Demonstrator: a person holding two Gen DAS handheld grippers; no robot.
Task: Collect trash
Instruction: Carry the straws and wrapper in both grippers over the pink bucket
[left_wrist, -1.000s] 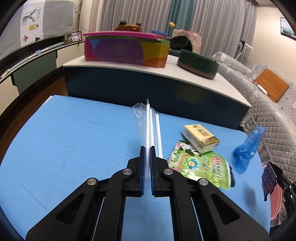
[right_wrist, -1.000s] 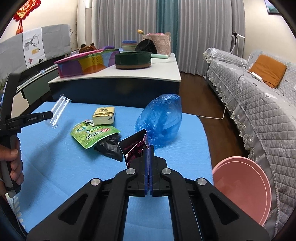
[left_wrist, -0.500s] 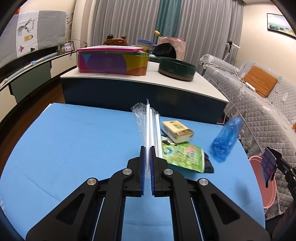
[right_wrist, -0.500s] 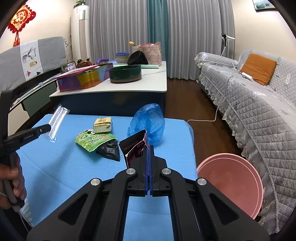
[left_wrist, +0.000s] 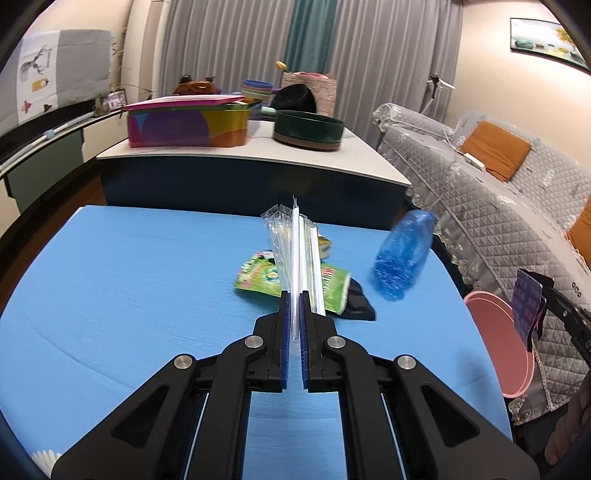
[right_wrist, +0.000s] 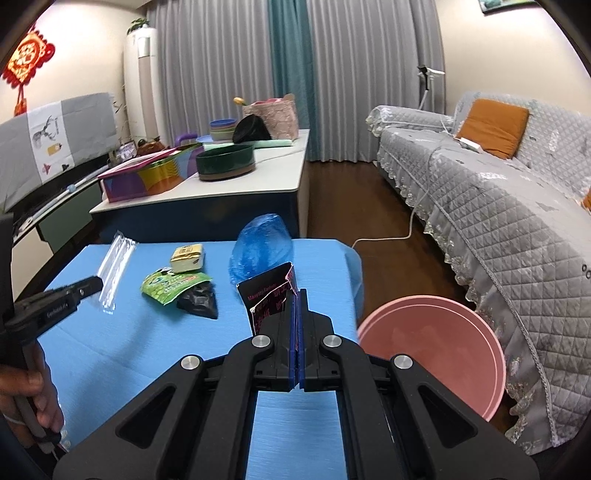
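**Both grippers loaded, carry to pink basin**

Left gripper (left_wrist: 294, 317): fingers clamped on the clear straw packet (left_wrist: 295, 251), which is held in the air above the blue desk (left_wrist: 129, 277). Right gripper (right_wrist: 297, 317): fingers pressed together on the dark torn wrapper (right_wrist: 267, 295), close to the pink basin (right_wrist: 436, 350) that sits beside the desk's edge.

Judgement: the step is drop-off. Bring each piece fully over the basin's mouth before releasing; both are light film and may cling or drift.

Left-wrist view shows the right gripper's wrapper hanging over the basin rim. Right-wrist view alone shows the yellow box (right_wrist: 187, 257) unobstructed, plus green pouch (right_wrist: 171, 286), black wrapper (right_wrist: 199, 301) and blue bag (right_wrist: 260, 247) remaining on the desk, farther from the basin.
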